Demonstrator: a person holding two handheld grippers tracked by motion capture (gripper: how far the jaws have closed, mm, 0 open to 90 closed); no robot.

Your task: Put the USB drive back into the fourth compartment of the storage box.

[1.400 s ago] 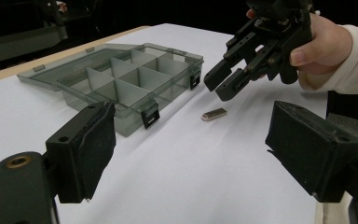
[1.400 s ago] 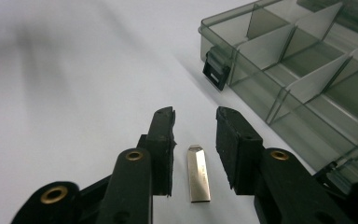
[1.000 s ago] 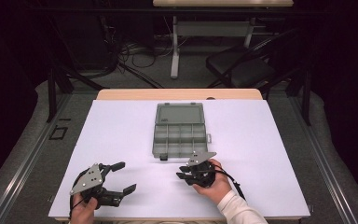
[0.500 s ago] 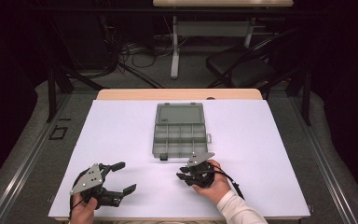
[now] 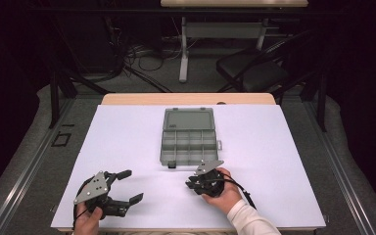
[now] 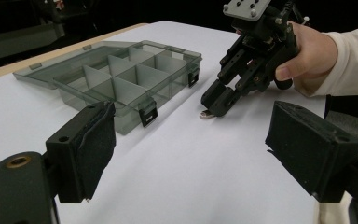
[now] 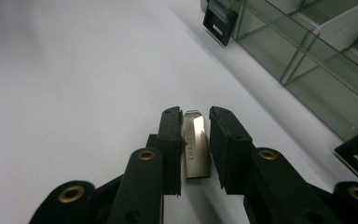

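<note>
Silver metal, the one USB stick [image 7: 196, 144] lies flat on the white bench [image 5: 293, 147] between the jaws of your right gripper [image 7: 196, 116], which flank it closely on both sides; whether they actually press it, you cannot tell. Its long axis runs along the jaws, rounded end pointing away from your hand. It sits near the front edge of the bench, just in front of the single smoky clear compartment box [image 5: 188, 138], whose lid lies open toward the far edge. Your left gripper [image 5: 133, 187] rests near the front left corner, jaws spread wide and empty. Two grippers in all.
</note>
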